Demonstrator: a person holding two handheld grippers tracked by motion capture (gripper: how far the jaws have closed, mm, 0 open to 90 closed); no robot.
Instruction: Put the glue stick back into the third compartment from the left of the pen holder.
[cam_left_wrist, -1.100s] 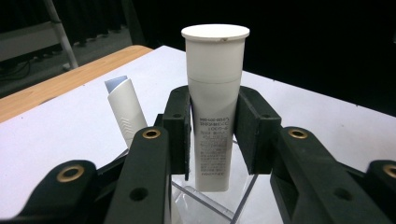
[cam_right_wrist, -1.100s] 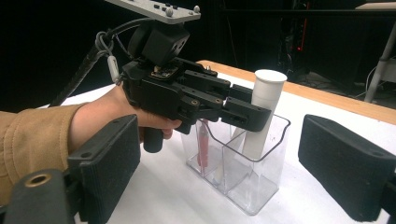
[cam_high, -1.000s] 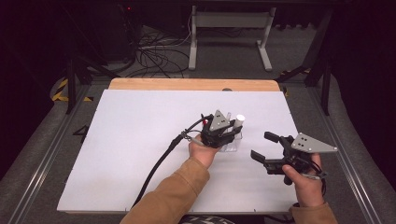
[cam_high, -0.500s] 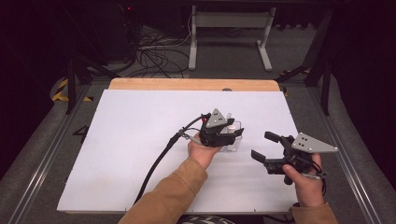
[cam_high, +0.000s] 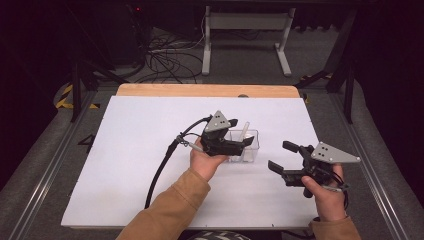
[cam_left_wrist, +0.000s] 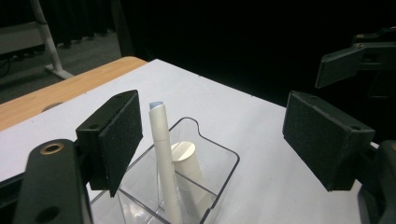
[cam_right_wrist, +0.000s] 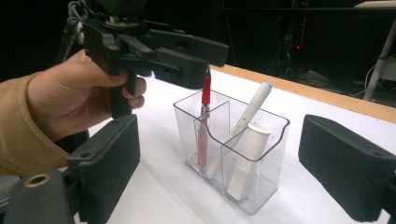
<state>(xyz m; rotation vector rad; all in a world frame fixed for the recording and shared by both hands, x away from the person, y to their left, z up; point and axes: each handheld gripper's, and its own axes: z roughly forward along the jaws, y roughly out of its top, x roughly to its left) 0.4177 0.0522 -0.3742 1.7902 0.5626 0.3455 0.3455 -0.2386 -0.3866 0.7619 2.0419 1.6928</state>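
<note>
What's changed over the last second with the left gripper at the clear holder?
The left gripper has shifted slightly forward and right, over the clear holder, jaws open above the red pen; no grasp is visible. The right gripper stays open and apart at the right. Holder, white pen and white tube are unmoved.

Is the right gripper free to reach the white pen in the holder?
Probably yes. The right gripper is open, facing the holder; the white pen leans up clear. The left gripper hovers by the red pen.
</note>
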